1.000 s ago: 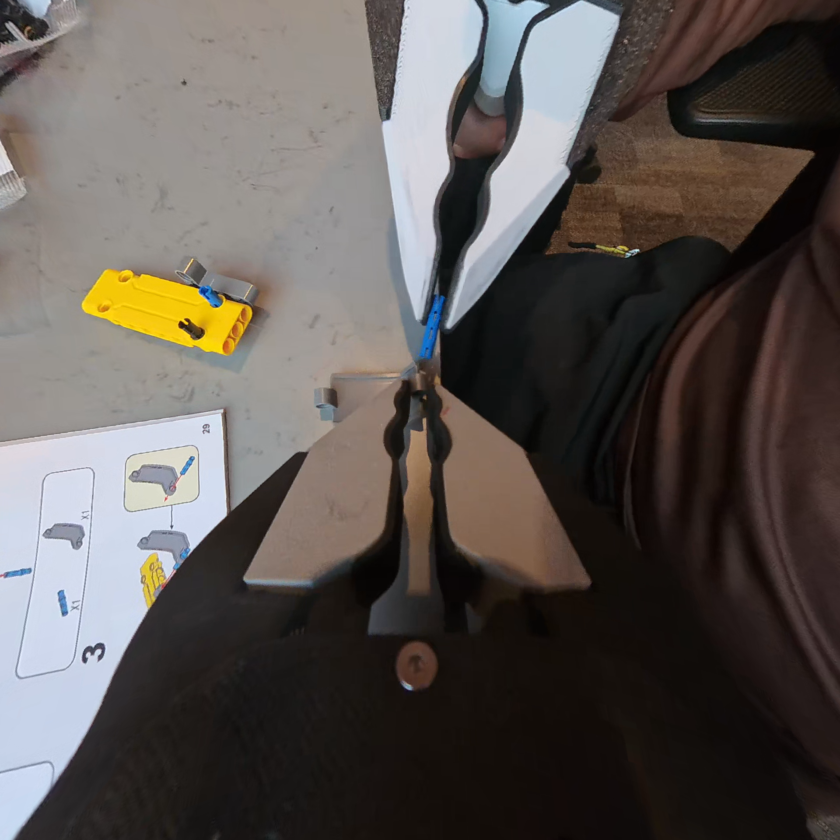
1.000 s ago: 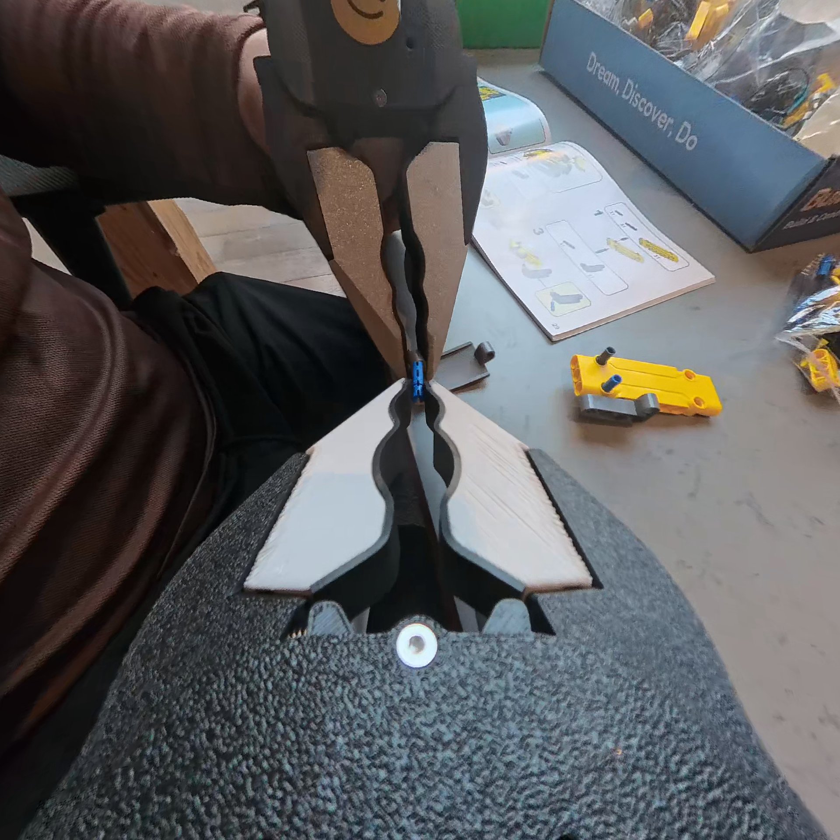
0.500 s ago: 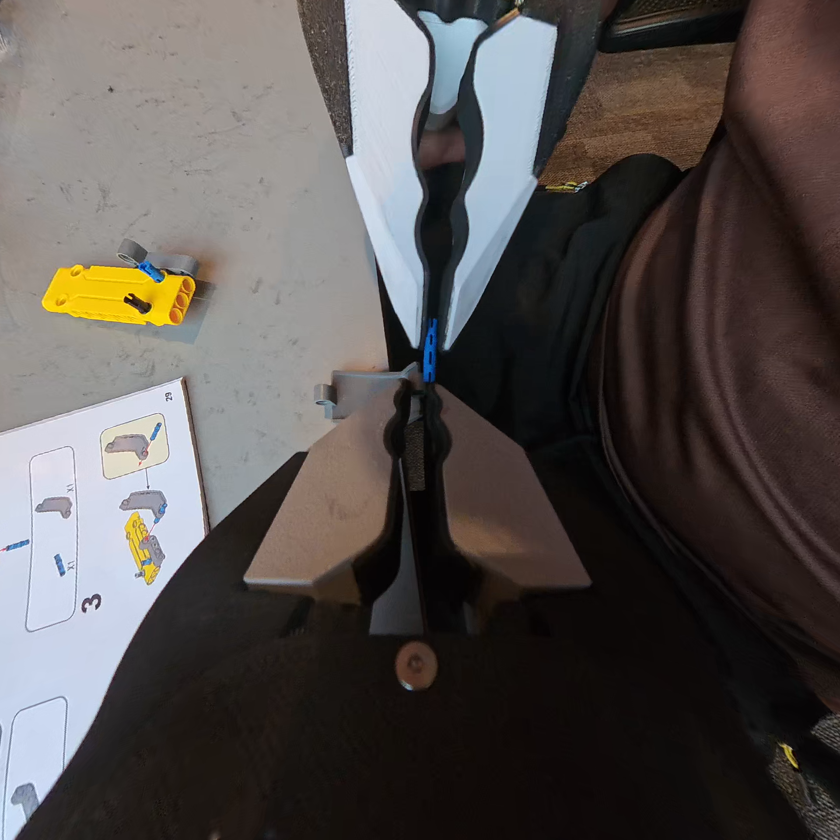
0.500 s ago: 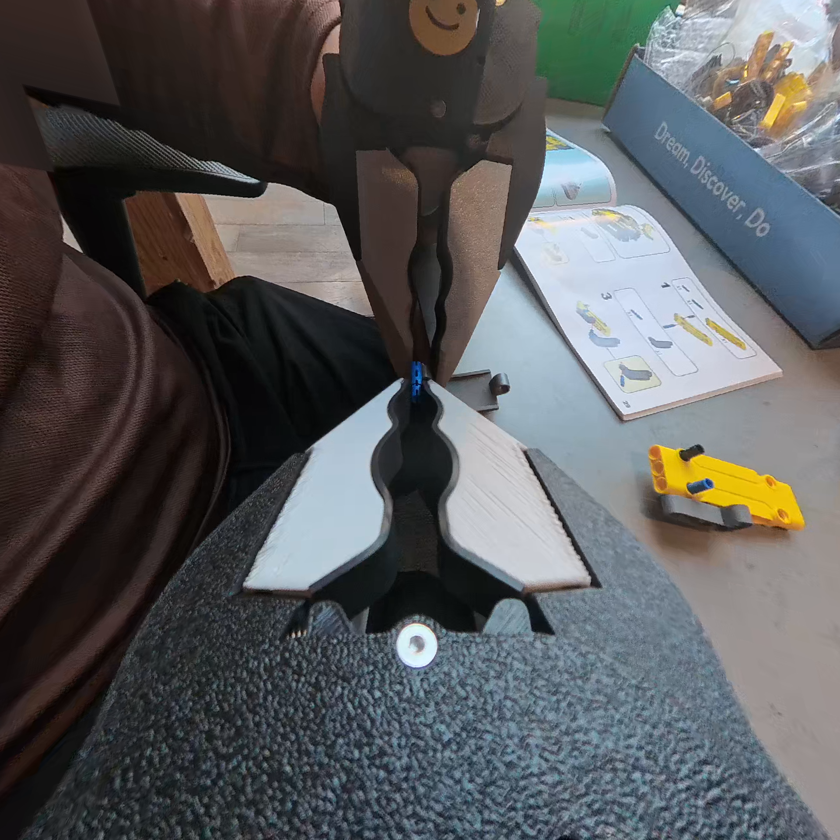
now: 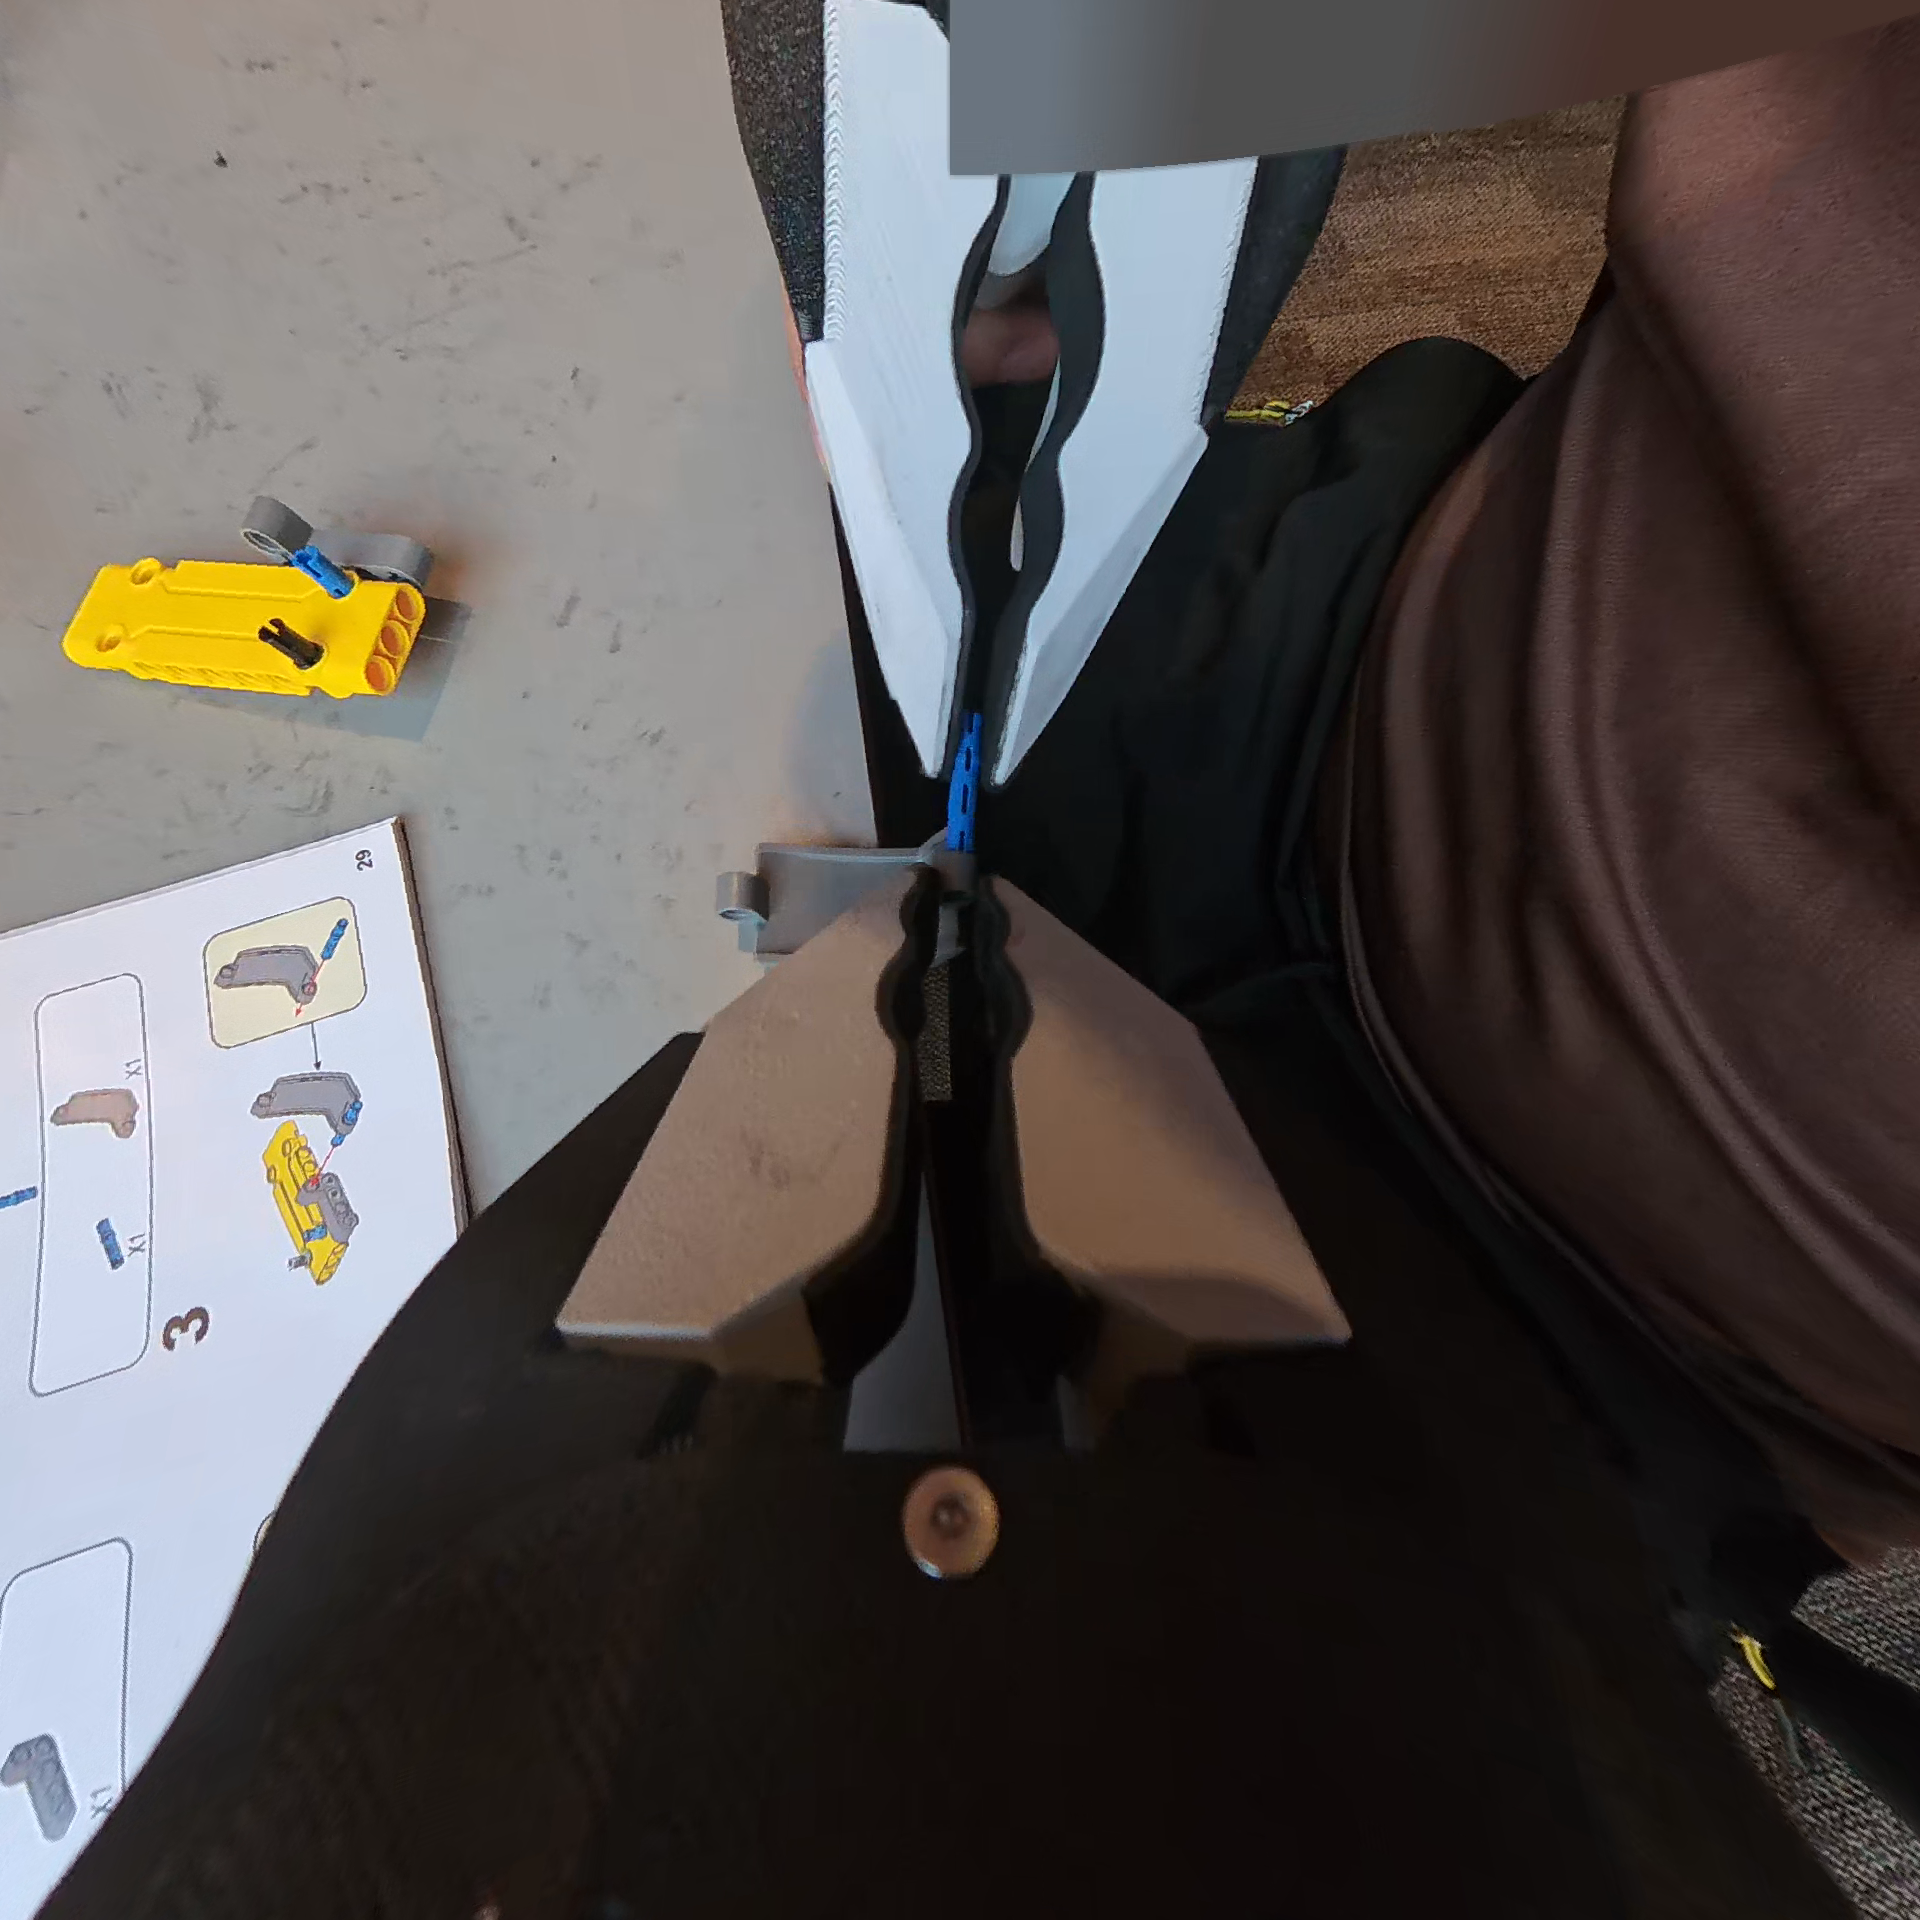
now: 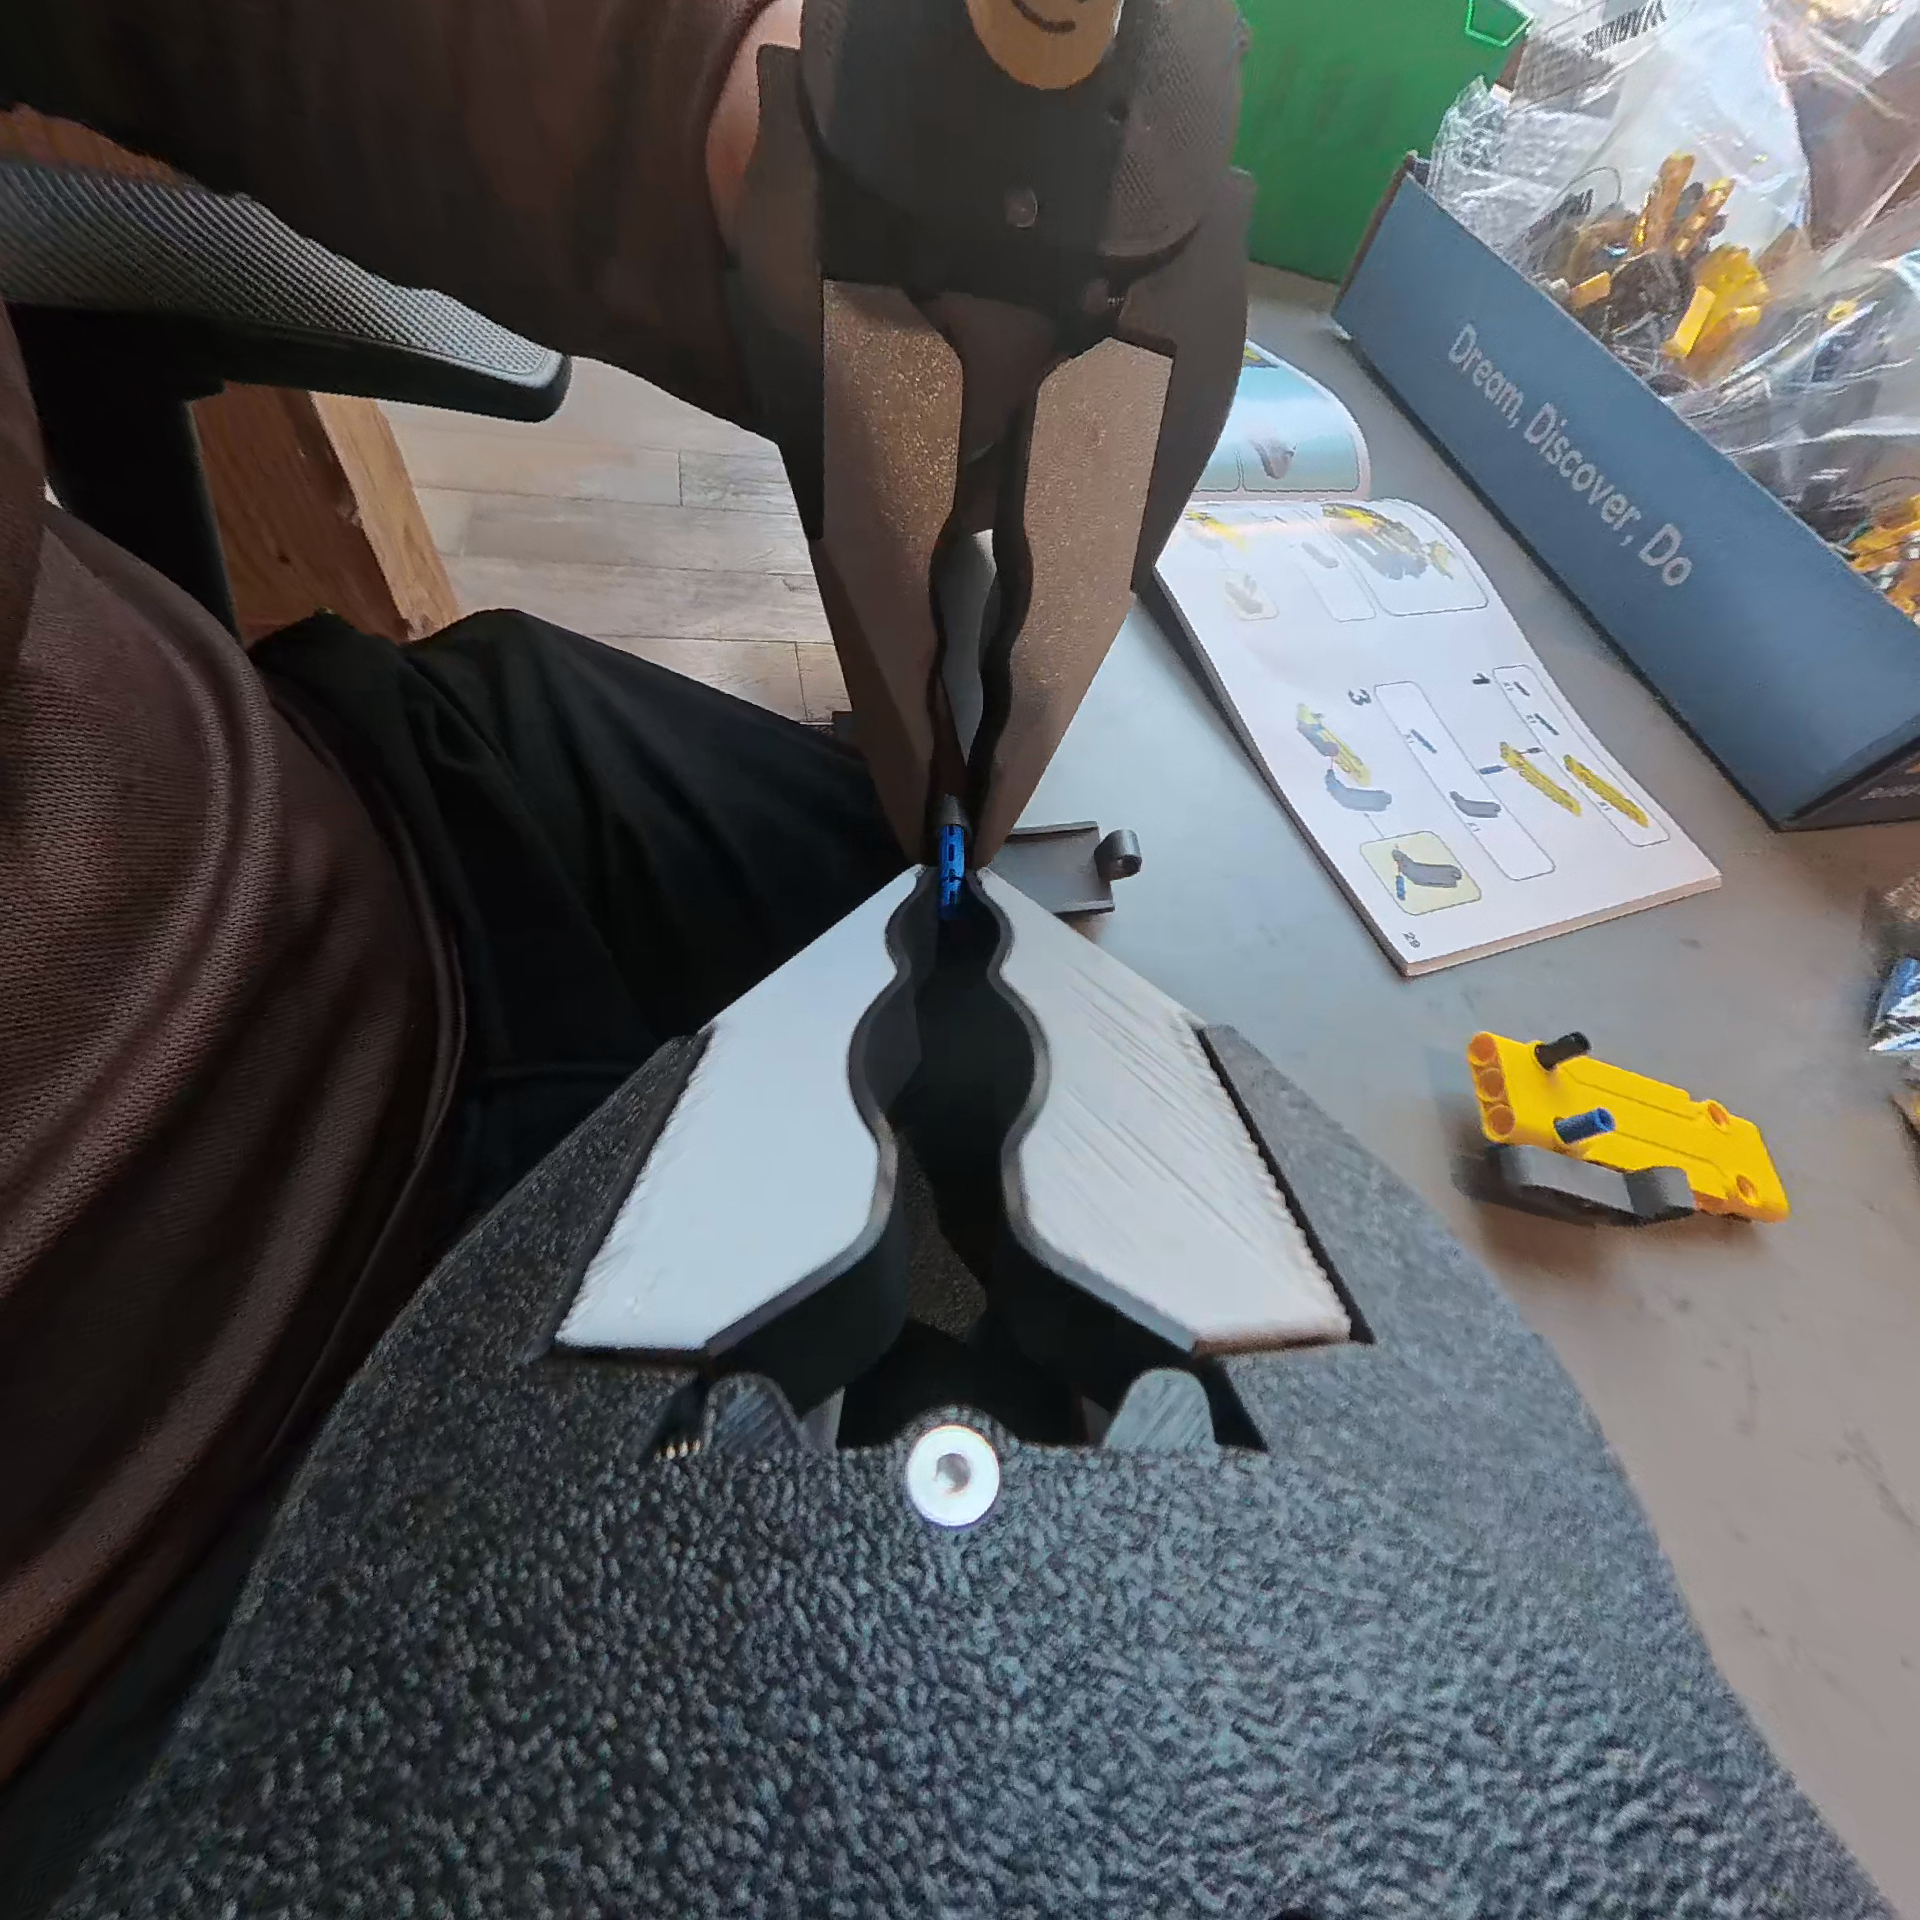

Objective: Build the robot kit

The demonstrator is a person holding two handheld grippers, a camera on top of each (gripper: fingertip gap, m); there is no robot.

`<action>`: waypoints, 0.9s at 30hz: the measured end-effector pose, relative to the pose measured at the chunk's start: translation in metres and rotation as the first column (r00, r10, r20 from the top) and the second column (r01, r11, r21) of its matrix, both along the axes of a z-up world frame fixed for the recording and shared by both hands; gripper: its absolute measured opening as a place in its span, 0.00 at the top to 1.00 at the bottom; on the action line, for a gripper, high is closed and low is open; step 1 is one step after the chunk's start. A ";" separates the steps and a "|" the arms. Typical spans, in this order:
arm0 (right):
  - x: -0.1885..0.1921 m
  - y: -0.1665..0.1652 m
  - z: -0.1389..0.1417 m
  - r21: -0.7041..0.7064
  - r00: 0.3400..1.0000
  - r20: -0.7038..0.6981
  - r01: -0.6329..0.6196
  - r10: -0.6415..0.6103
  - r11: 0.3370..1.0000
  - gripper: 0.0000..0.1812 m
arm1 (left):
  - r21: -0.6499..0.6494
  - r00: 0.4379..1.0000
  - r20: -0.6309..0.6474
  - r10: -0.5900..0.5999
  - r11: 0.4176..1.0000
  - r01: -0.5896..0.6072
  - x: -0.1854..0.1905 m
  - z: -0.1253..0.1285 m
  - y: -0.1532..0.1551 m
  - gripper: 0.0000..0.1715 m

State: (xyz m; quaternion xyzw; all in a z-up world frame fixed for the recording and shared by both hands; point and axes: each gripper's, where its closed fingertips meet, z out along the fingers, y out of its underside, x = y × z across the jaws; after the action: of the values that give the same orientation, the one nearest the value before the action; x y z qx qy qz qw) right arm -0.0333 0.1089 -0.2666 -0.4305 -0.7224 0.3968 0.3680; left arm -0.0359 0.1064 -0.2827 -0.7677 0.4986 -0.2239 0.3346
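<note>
- At the worktop (image 5: 416,312) edge, over the person's lap, the left tool (image 5: 951,894) is clamped on a grey angled piece (image 5: 821,899).
- The right tool (image 6: 948,883) pinches a blue pin (image 6: 950,868), its tip touching the grey piece.
- Only the right view shows the blue box (image 6: 1621,520) of bagged parts.
- Both views catch the yellow block (image 5: 239,629) and the manual (image 5: 208,1143).

My left tool (image 5: 951,894) pinches a grey piece (image 5: 821,894) at its tips. At twelve o'clock, my right tool (image 5: 964,748) grips a blue pin (image 5: 964,774) meeting that piece. A yellow block (image 5: 244,627) lies on the worktop (image 5: 416,260) at ten; a booklet (image 5: 208,1195) at eight.
</note>
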 end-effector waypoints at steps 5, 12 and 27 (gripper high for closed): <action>-0.001 -0.001 -0.002 -0.001 1.000 -0.003 -0.005 0.005 1.000 0.97 | -0.014 1.000 0.008 -0.012 1.000 0.013 0.000 0.000 -0.002 0.97; -0.002 -0.003 -0.002 0.002 1.000 -0.017 -0.017 0.017 1.000 0.97 | -0.024 0.999 0.012 -0.031 0.999 0.031 -0.001 0.000 -0.003 0.97; -0.008 -0.008 0.000 -0.016 0.999 -0.036 -0.029 0.028 0.999 0.97 | -0.052 0.998 0.019 -0.052 0.997 0.052 -0.006 0.000 -0.008 0.97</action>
State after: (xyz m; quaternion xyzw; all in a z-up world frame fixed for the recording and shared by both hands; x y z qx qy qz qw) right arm -0.0410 0.1008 -0.2669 -0.4158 -0.7184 0.4157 0.3717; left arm -0.0416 0.0985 -0.2831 -0.7610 0.5094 -0.2523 0.3126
